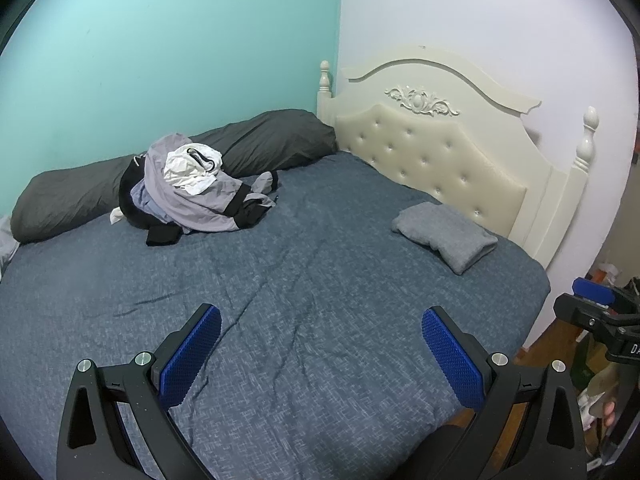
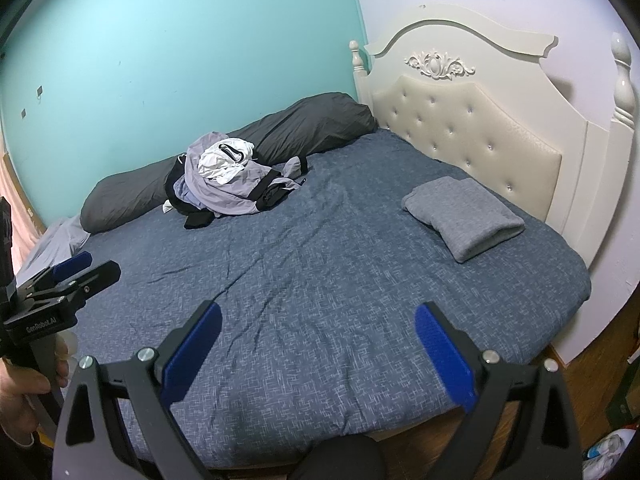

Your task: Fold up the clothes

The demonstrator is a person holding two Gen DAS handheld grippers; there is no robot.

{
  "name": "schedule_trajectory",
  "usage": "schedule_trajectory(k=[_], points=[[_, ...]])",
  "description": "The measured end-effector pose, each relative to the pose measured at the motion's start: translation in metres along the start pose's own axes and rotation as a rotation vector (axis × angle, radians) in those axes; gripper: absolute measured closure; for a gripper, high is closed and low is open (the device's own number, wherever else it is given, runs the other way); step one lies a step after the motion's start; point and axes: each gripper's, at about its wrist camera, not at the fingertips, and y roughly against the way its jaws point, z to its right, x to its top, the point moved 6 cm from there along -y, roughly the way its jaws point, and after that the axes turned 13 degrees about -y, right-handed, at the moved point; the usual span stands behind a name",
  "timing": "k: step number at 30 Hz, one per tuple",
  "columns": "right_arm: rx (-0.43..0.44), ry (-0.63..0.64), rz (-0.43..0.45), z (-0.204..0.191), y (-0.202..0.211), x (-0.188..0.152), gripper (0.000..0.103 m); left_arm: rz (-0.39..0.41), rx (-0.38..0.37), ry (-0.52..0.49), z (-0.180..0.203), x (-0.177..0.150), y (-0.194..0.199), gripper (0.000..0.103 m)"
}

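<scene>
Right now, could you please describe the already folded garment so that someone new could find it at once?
Start at the cream tufted headboard; just in front of it, on the blue bedspread, lies the folded grey garment. It is one neat, plain grey rectangle lying alone, unlike the jumbled clothes pile of lilac, white and black by the long dark pillow.

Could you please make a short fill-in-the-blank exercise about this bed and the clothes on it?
1. The folded grey garment lies near the cream ____.
2. The unfolded clothes pile leans against a long dark ____.
3. Both the left gripper and the right gripper are ____ and hold nothing.

Missing words: headboard; pillow; open
</scene>
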Motion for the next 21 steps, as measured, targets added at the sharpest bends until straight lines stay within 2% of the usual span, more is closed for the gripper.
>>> schedule_trajectory(k=[21], points=[[-0.002,-0.002,0.004,-0.0004,0.0012,-0.0009,0.005,0.004,-0.003,-0.018,0.0051,-0.0005,0.0005,0.000]])
